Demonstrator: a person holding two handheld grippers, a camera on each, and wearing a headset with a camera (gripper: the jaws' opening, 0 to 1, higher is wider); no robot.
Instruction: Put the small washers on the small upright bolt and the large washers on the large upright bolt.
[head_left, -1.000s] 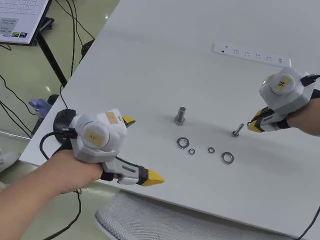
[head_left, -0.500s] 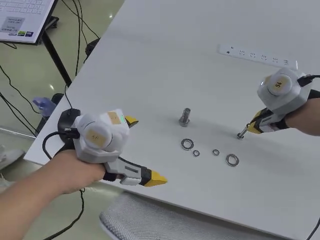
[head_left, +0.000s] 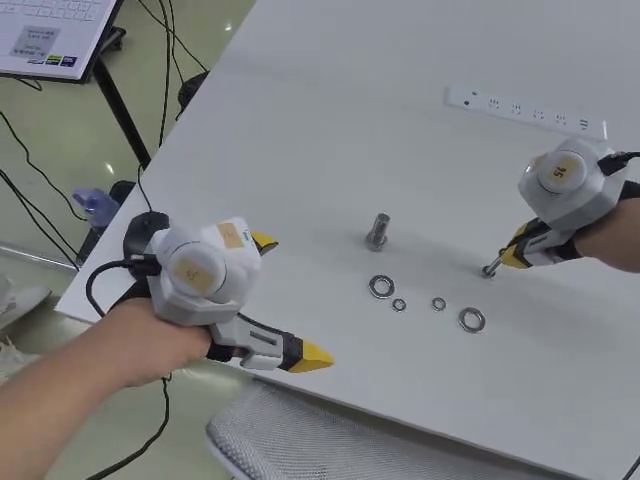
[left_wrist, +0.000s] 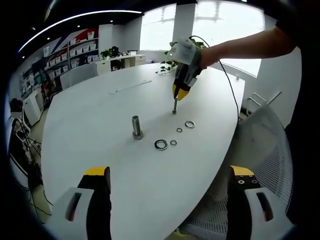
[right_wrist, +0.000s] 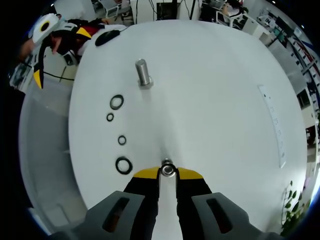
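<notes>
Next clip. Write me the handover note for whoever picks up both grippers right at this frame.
Left gripper: open, holding nothing, over the table's near edge.
Right gripper: shut on the top of the small bolt, whose lower end rests on the table.
Large bolt stands upright mid-table; two large washers and two small washers lie loose in a row in front of it.
Done: no washer on either bolt.
Left: thread all four, by size.

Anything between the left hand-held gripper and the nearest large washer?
Nothing visible. Bare table lies between the open left hand-held gripper and the nearest large washer. The large bolt stands to the side of that line. The right hand-held gripper, shut on the small bolt, is past the washers.
</notes>
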